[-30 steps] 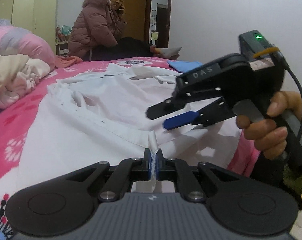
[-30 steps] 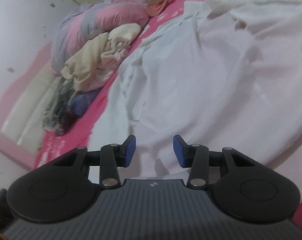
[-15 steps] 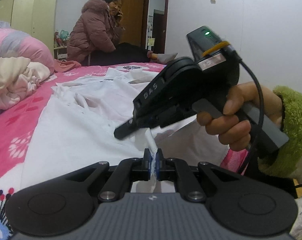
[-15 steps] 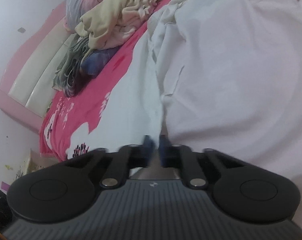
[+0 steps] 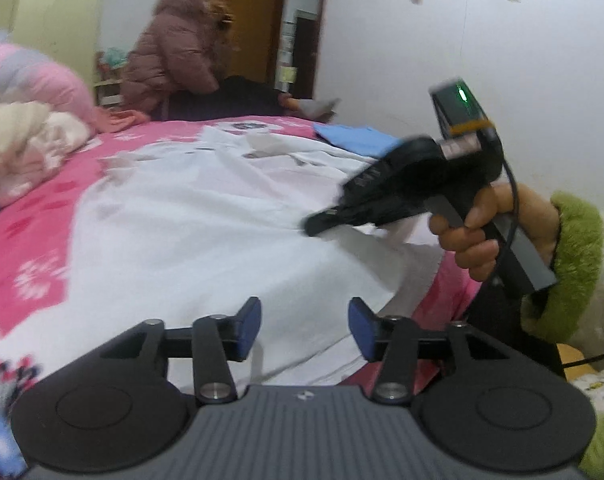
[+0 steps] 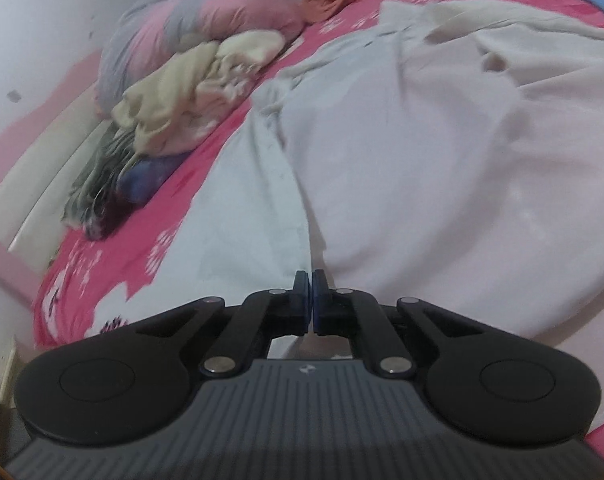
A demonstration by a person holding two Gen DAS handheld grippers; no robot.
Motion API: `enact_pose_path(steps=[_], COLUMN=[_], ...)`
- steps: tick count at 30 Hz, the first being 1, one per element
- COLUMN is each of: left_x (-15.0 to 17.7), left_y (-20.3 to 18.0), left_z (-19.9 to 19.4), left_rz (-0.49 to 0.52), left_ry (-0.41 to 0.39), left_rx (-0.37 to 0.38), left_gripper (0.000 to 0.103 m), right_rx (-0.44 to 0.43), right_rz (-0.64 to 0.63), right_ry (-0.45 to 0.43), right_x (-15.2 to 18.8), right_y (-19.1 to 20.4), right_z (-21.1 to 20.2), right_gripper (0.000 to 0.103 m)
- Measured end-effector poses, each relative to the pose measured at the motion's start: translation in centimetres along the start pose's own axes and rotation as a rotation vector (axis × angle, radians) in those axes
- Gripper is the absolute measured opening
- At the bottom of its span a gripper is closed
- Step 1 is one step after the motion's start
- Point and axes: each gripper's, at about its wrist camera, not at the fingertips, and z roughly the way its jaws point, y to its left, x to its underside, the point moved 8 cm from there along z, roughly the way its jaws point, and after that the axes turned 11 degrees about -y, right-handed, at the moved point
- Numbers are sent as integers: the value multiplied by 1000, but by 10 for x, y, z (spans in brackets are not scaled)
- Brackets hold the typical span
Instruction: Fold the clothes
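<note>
Your left gripper [image 5: 305, 330], jaws just opened, holds nothing above the white shirt [image 5: 205, 220]. Your right gripper [image 6: 311, 304] is clamped on a shirt fold. Only the left view shows the seated person [image 5: 173, 52].

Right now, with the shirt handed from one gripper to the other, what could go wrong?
1. The right gripper pinches only a thin edge of the white shirt; a quick pull could slip it free.
2. The left gripper, jaws just opened and empty, hangs low over the cloth and could snag it.
3. The clothes pile lies close beside the shirt; a wide fold may drag into it.
</note>
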Motion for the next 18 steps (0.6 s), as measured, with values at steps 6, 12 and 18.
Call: enact_pose_path(steps=[6,12,18], left_x=[4,20,29], left_y=[70,101,96], left_z=[-34,-30,-6], left_rz=[-232,-247,-184], left_ry=[-1,104,157], left_rx=[-171,-299,-383], left_gripper=[52,45,24], right_rx=[74,130,142], right_rz=[-51,13,78], right_ry=[-18,-80,-116], right_x=[-6,-21,-25], right_y=[-29,-64,-82], right_z=[5,0,-3], right_gripper=[0,0,0])
